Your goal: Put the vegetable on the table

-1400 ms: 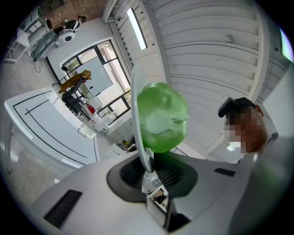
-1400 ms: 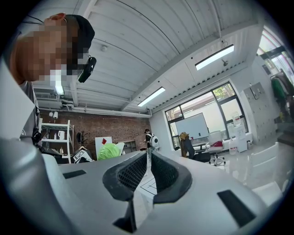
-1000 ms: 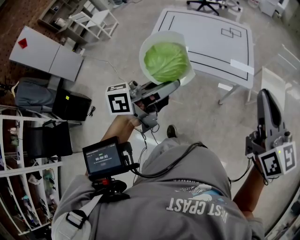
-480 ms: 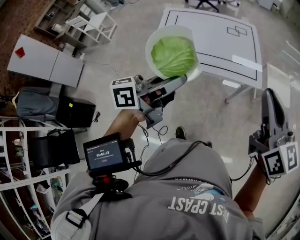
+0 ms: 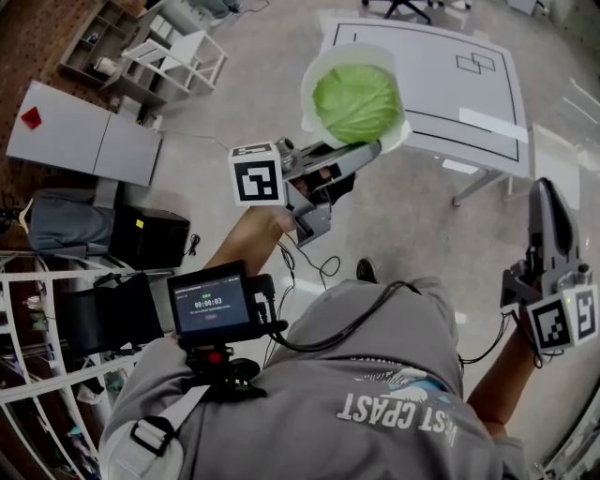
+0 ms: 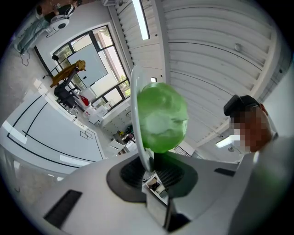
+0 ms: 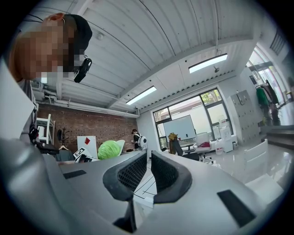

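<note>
A round green cabbage [image 5: 356, 101] lies on a white plate [image 5: 314, 89] held in the air above the floor, just short of the white table [image 5: 450, 80] with black lines. My left gripper [image 5: 370, 152] is shut on the plate's near rim. In the left gripper view the plate [image 6: 136, 114] stands on edge between the jaws with the cabbage [image 6: 163, 121] to its right. My right gripper [image 5: 547, 197] hangs at the right, away from the plate, shut with nothing in it. The right gripper view shows the cabbage [image 7: 109, 150] far off to the left of my right gripper [image 7: 148, 167].
White shelving [image 5: 178, 52] and a grey cabinet [image 5: 84, 141] stand at the upper left, with a black box [image 5: 150, 234] below. A white chair [image 5: 558, 155] sits right of the table, an office chair [image 5: 412, 7] beyond it. A small screen [image 5: 211, 305] hangs at the person's chest.
My left gripper has carried the plate and cabbage a little forward and to the right, nearer the table's edge. The right gripper has hardly moved.
</note>
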Demonstrator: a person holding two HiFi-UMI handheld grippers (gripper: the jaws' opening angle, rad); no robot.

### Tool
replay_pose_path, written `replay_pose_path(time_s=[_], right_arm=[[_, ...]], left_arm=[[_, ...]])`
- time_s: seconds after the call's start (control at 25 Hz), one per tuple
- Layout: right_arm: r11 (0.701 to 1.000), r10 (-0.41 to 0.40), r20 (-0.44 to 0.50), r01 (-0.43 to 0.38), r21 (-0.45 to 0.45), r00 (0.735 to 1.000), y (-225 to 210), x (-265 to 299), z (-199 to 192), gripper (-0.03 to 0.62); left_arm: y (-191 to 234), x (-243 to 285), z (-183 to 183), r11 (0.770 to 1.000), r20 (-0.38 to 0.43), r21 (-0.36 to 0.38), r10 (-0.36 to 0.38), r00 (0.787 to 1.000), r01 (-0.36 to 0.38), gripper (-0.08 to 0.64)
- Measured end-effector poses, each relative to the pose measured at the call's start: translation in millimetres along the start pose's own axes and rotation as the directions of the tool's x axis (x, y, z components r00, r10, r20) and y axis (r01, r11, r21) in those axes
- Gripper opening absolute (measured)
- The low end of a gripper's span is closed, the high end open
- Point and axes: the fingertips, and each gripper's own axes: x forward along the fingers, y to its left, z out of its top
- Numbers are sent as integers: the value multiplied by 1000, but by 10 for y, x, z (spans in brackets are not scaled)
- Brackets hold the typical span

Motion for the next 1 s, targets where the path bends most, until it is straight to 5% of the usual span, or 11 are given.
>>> replay_pose_path(time_s=[0.24, 1.0], right_arm=[[1000, 3, -25, -3, -6, 1000, -467, 427, 28, 11], [994, 108, -66, -109, -5, 992, -892, 793, 633, 11]], left_arm=[[458, 282, 246, 999, 2, -14, 31, 1000, -31, 54], [359, 713, 846, 997, 115, 3, 77, 990, -78, 54]])
